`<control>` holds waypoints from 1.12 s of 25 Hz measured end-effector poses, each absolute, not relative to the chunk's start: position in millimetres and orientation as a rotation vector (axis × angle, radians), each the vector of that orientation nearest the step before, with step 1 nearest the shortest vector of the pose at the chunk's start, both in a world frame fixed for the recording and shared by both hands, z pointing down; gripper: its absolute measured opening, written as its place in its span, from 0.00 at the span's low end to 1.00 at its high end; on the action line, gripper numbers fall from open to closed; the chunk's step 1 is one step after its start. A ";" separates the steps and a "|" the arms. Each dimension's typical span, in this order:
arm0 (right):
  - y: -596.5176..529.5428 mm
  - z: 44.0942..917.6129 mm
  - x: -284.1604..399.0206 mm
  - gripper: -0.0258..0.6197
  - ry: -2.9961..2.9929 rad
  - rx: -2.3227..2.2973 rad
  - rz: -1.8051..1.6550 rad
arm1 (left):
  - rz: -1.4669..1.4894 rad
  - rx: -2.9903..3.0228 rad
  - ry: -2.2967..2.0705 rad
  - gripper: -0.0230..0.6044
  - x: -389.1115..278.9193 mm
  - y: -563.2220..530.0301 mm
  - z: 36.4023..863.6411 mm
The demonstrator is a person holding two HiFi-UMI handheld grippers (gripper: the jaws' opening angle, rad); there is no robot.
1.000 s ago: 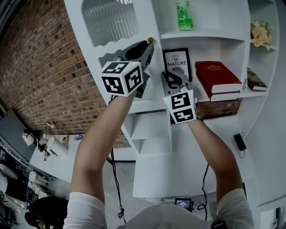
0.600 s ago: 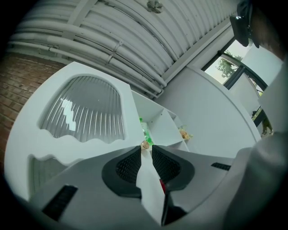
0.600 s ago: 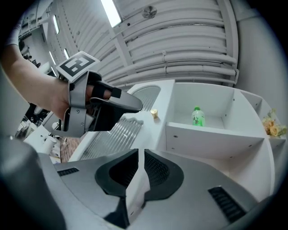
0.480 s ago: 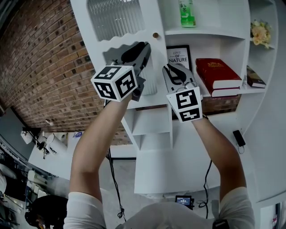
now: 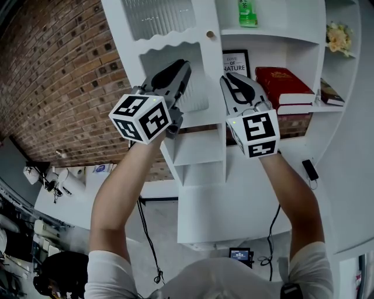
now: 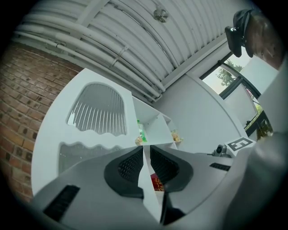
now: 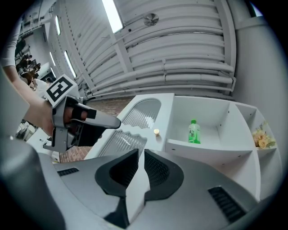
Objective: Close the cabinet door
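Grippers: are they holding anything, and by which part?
Nothing. The left gripper has just been closing its jaws with nothing between them; the right gripper is empty too.

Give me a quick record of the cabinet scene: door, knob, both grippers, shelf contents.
Cabinet door: looks shut, ribbed glass panels
Knob: free, nothing on it
Left gripper: before the door, jaws just been closing, narrow gap, nothing between
Right gripper: before the shelves, jaws slightly apart, empty
Shelves: green bottle, framed print, red books

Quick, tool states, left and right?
Left tool: narrowly open, jaws just been closing, nothing between them.
Right tool: narrowly open, holding nothing.
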State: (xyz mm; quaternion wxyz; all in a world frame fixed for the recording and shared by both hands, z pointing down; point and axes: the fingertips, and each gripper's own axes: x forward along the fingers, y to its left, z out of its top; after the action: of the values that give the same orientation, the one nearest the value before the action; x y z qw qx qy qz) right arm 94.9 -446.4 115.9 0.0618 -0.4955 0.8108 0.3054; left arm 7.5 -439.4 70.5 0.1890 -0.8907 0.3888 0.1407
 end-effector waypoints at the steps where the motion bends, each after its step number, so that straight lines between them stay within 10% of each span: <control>1: -441.9 116.0 95.6 0.13 2.447 -1.499 0.920 | 0.399 -2.514 1.095 0.12 4.5 -436.0 74.8; 28: -368.0 206.1 87.0 0.13 2.497 -1.580 0.727 | 0.354 -2.607 1.147 0.05 -51.7 -359.5 205.8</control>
State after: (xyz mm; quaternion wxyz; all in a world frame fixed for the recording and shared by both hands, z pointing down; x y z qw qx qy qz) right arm 87.0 -368.0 206.1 0.0494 -0.5186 0.8195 0.2386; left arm -51.7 -359.5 205.8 0.1352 -0.9000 0.3960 0.1223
